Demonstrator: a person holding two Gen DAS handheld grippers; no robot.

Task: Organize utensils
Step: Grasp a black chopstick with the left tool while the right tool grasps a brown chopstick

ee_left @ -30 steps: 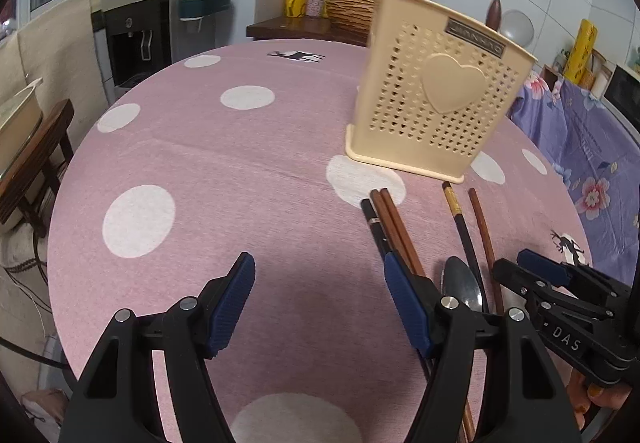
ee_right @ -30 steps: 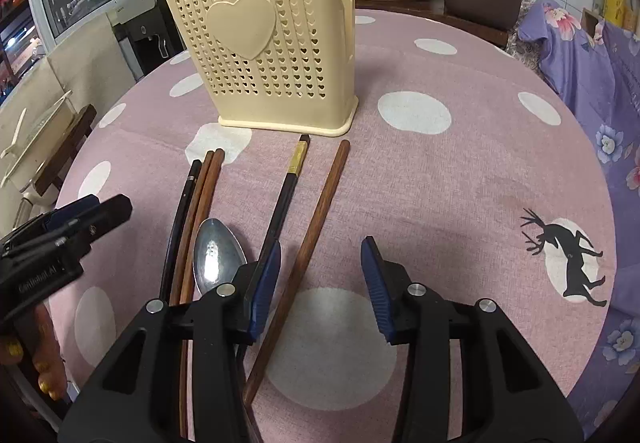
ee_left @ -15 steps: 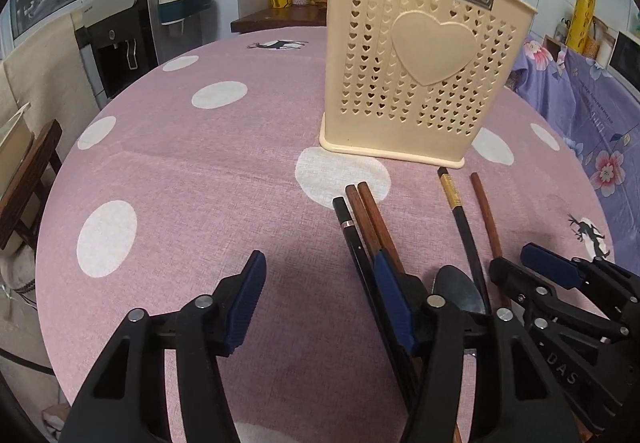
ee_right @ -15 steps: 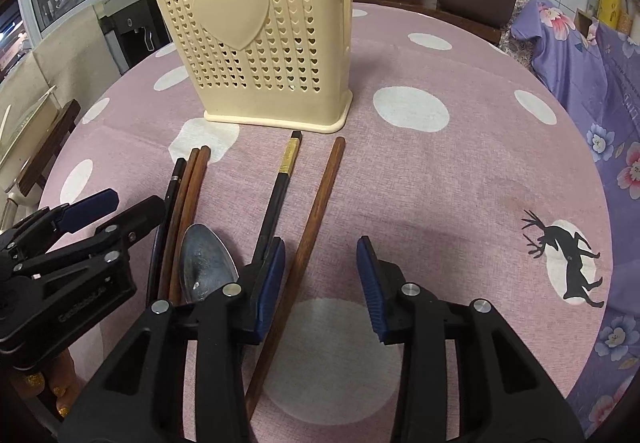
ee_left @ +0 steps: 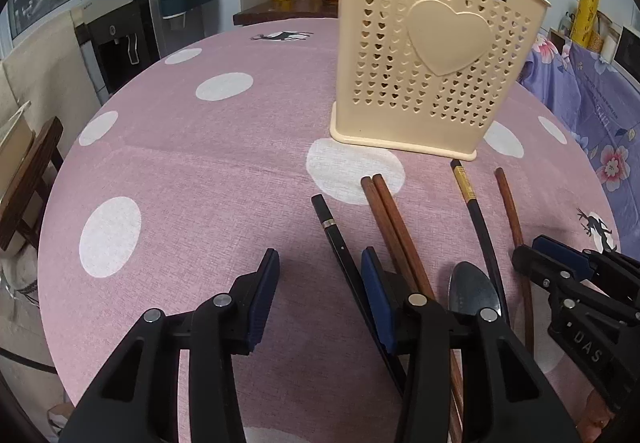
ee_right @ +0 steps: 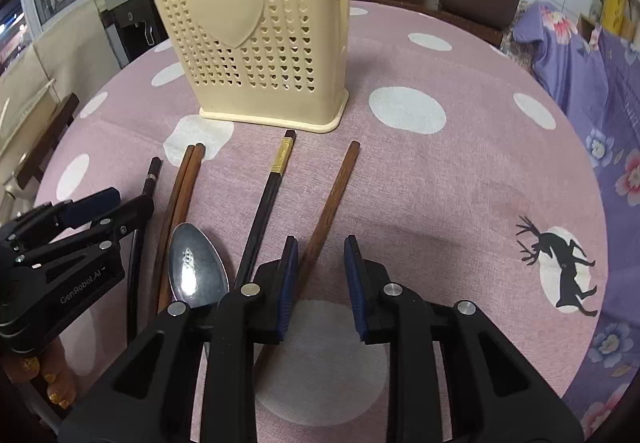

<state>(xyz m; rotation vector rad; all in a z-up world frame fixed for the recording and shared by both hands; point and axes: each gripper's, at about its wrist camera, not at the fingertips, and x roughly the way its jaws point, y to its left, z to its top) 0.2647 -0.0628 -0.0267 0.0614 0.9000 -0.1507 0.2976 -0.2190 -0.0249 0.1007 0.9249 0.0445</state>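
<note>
A: Where are the utensils, taken from the cream holder (ee_right: 256, 39)?

B: All are laid on the pink dotted surface (ee_right: 460, 179) just in front of the holder, long axes running from the holder's base toward the grippers, roughly parallel. Noted outward from the left: a black chopstick (ee_left: 340, 243), a brown pair (ee_right: 182, 195) touching each other, a steel spoon (ee_right: 196, 271), a gold-banded black chopstick (ee_right: 266, 199), a single brown chopstick (ee_right: 330, 199). Something dark is seen rising from the holder's top; it cannot be identified.

A: Gripper states?

B: The right gripper (ee_right: 320, 283) is held partly open, nothing between its pads. The single brown chopstick is seen to pass under its left pad, so the stick is not yet centred in the gap. The left gripper (ee_left: 316, 299) is held wide open and empty; the black chopstick runs beside its right finger.

A: Which is nearer to what?

B: The single brown chopstick is judged to be the right gripper's; a small shift toward the spoon side would be needed before closing. The black chopstick is nearest the left.

A: What does one view give that the other lacks?

B: Height above the surface cannot be told from either. The right view alone shows the spoon bowl whole; in the left view it is partly covered by the gripper's frame.
</note>
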